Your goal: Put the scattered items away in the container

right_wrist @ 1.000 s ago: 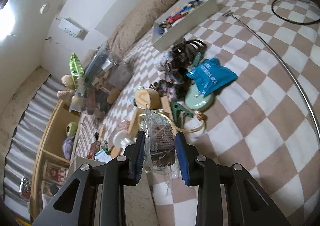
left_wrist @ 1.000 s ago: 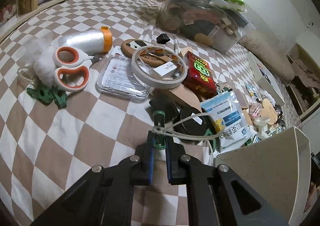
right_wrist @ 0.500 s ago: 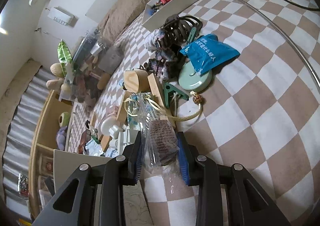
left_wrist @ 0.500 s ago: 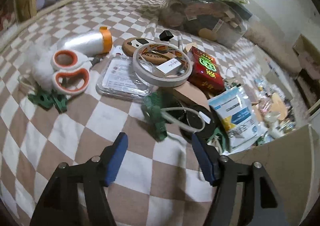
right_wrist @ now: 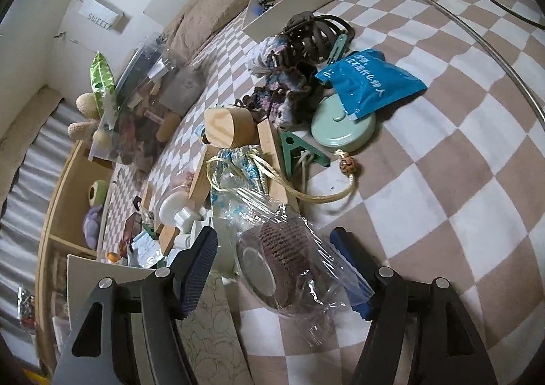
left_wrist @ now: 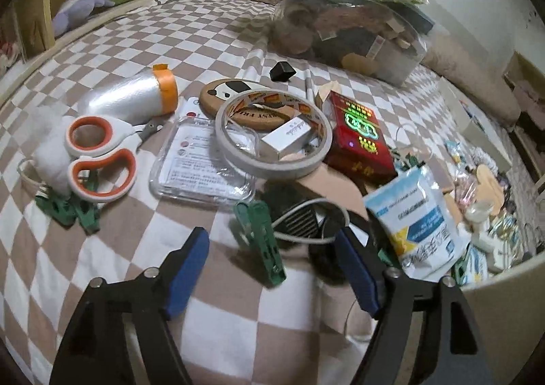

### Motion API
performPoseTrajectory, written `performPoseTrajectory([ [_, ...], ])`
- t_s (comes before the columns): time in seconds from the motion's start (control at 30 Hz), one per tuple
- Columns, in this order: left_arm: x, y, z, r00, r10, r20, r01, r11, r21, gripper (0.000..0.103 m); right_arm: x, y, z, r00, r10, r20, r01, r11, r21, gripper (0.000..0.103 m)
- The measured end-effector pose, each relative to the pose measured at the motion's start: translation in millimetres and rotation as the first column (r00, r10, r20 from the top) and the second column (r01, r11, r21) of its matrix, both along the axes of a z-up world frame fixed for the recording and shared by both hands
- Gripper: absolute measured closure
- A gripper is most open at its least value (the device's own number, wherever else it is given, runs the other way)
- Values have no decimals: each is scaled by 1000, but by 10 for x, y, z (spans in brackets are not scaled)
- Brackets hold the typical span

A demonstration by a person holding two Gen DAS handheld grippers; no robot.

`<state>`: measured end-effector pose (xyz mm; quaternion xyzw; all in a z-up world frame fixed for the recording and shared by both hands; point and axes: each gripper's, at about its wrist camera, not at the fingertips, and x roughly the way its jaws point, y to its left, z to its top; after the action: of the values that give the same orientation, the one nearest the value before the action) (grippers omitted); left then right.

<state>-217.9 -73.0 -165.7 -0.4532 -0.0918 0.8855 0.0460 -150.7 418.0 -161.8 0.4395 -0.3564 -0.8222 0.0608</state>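
We had both grippers' jaws just opening: left gripper (left_wrist: 272,265) releasing the green clip (left_wrist: 260,242), right gripper (right_wrist: 274,269) freeing the wrapped brown roll (right_wrist: 276,265) low in frame; we should regrasp squarely.

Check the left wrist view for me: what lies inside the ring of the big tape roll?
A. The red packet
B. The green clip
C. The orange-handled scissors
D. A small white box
D. A small white box lies inside the ring of the tape roll; the scissors, the green clip and the red packet all lie outside it.
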Motion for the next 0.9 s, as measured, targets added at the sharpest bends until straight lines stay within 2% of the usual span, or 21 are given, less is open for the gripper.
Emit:
performPoseTrajectory([
  [0.07, -21, 11, -8, 1000, -9, -1, 9, 1000, 6, 26, -16, -18, -3, 1000, 5, -3, -5, 1000, 8, 36],
  [0.1, -28, 15, -15, 1000, -15, 0, 15, 1000, 8, 27, -18, -25, -2, 1000, 8, -4, -8, 1000, 13, 46],
  [0.13, -28, 16, -16, 1000, -19, -1, 19, 1000, 10, 30, -17, -29, 1, 1000, 10, -8, -10, 1000, 12, 51],
  [0.2, -25, -3, -8, 999, -36, 2, 36, 998, 56, 56, 4, -28, 25, 1000, 9, -24, -9, 1000, 5, 57],
  [0.27, -21, -26, -9, 999, -46, 16, 44, 993, 112, 66, 37, -34, 78, 999, 11, -46, -10, 1000, 22, 57],
  [0.3, -15, -28, -12, 998, -52, 22, 49, 990, 130, 76, 48, -36, 99, 998, 11, -56, -9, 1000, 24, 57],
  [0.57, 90, 26, 52, 997, -80, 13, 78, 987, 142, 88, 106, 13, 137, 997, -3, -75, 3, 1000, -2, 57],
  [0.9, 220, -33, 151, 997, -77, -22, 79, 982, 169, 90, 271, 102, 305, 989, -46, -141, 40, 998, -46, 57],
])
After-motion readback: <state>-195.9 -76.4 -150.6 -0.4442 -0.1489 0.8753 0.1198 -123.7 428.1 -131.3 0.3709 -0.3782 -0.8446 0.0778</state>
